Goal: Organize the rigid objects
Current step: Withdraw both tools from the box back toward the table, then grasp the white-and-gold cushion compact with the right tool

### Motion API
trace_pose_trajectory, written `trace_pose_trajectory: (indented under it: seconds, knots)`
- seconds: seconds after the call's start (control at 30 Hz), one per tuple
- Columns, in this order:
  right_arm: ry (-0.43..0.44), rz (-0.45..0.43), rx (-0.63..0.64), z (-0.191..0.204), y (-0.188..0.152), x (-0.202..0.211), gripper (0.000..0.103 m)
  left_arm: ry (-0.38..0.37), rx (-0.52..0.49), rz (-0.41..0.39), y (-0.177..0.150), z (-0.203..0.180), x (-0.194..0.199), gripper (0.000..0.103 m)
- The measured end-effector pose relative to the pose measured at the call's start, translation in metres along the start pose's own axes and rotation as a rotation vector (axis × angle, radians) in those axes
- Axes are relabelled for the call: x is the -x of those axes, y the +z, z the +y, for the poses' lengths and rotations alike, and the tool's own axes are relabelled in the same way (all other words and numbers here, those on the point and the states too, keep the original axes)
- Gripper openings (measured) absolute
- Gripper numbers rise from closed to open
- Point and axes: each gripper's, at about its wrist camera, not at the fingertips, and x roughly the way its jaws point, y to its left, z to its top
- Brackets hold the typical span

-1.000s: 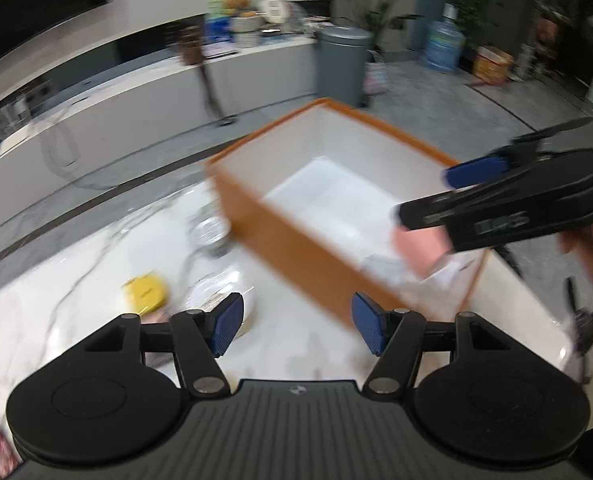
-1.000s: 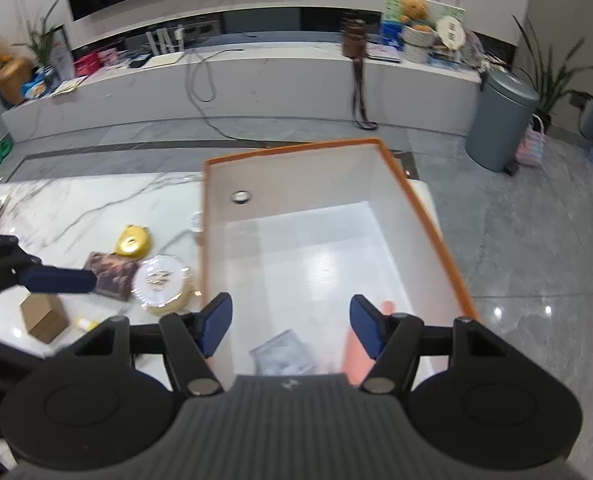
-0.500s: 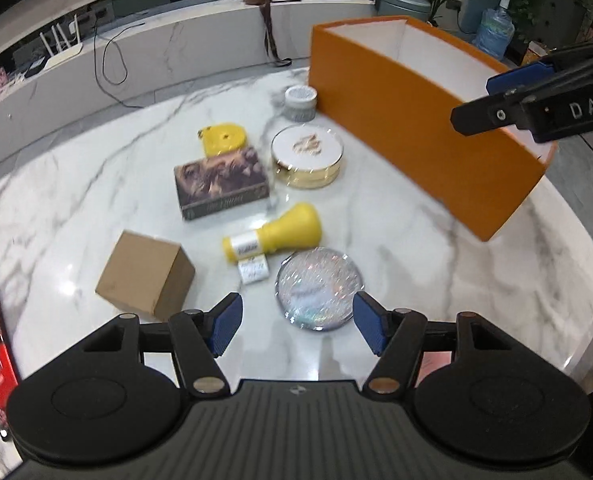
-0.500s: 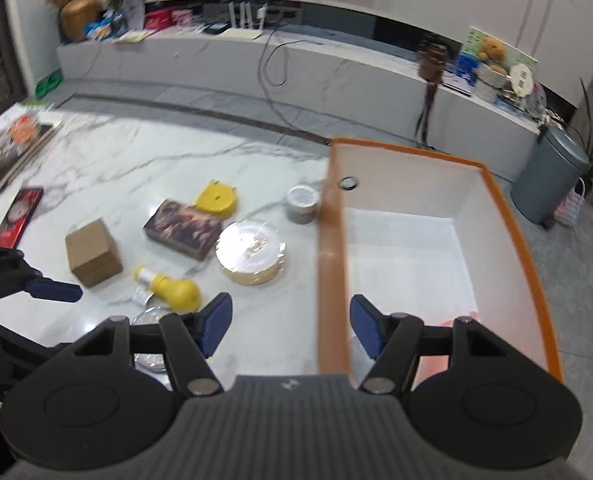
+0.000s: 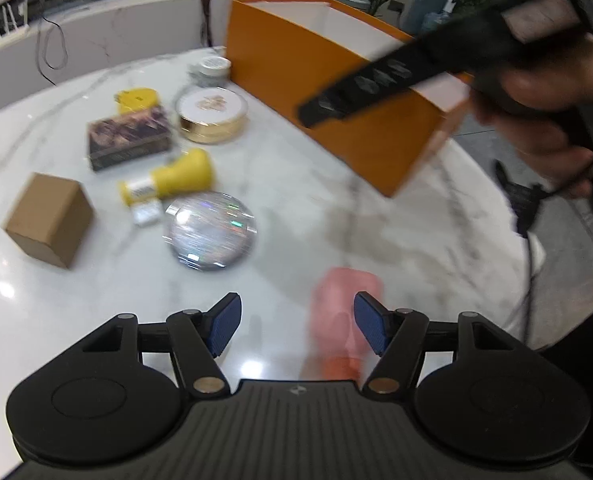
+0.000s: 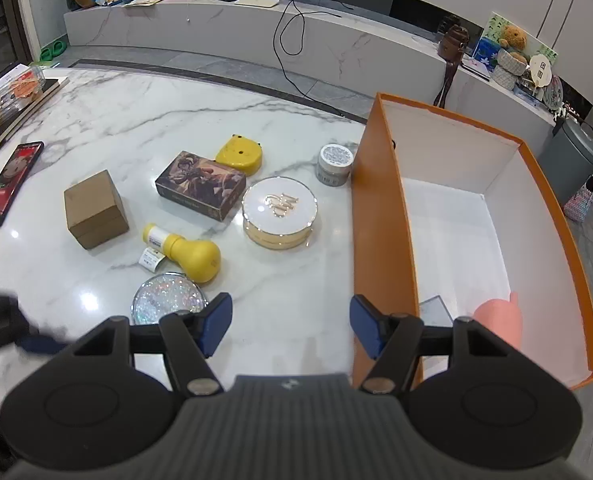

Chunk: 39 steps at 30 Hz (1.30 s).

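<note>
Marble bench [image 6: 288, 320] — both grippers have swung away from the orange box [image 6: 380, 248], jaws wide and empty — more items await sorting.

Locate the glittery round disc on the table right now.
In the right wrist view, the glittery disc lies on the marble table, just beyond the left fingertip, beside the yellow bottle.

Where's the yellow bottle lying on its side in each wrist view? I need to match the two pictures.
Left wrist: the yellow bottle is left of centre, between the dark printed box and the glittery disc.
Right wrist: the yellow bottle is lower left of centre.
Shared landmark: the orange box.
</note>
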Motion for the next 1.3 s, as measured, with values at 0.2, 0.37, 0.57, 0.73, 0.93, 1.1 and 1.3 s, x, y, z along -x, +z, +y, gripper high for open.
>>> trace_pose_trajectory:
  seconds: [0.2, 0.37, 0.57, 0.73, 0.93, 1.1, 1.3]
  knots:
    - [0.002, 0.008, 0.013, 0.006, 0.001, -0.003, 0.065, -0.016, -0.091, 0.008, -0.01, -0.034, -0.019, 0.076]
    - [0.009, 0.011, 0.02, 0.009, 0.002, -0.006, 0.065, 0.053, -0.132, -0.006, -0.014, -0.046, -0.037, 0.076]
    - [0.019, 0.018, 0.021, 0.011, 0.004, -0.01, 0.065, 0.046, -0.099, 0.008, -0.016, -0.035, -0.047, 0.065]
    - [0.031, 0.021, 0.021, 0.014, 0.006, -0.015, 0.065, 0.036, -0.083, 0.013, -0.021, -0.025, -0.041, 0.053]
    - [0.034, 0.034, 0.033, 0.023, 0.01, -0.028, 0.065, 0.079, -0.016, 0.005, -0.028, 0.003, -0.027, 0.052]
    - [0.02, 0.043, 0.023, 0.027, 0.016, -0.041, 0.065, 0.115, 0.036, -0.002, -0.033, 0.029, -0.015, 0.052]
    - [-0.021, 0.041, -0.009, 0.028, 0.026, -0.064, 0.065, 0.157, 0.105, -0.019, -0.039, 0.06, 0.0, 0.052]
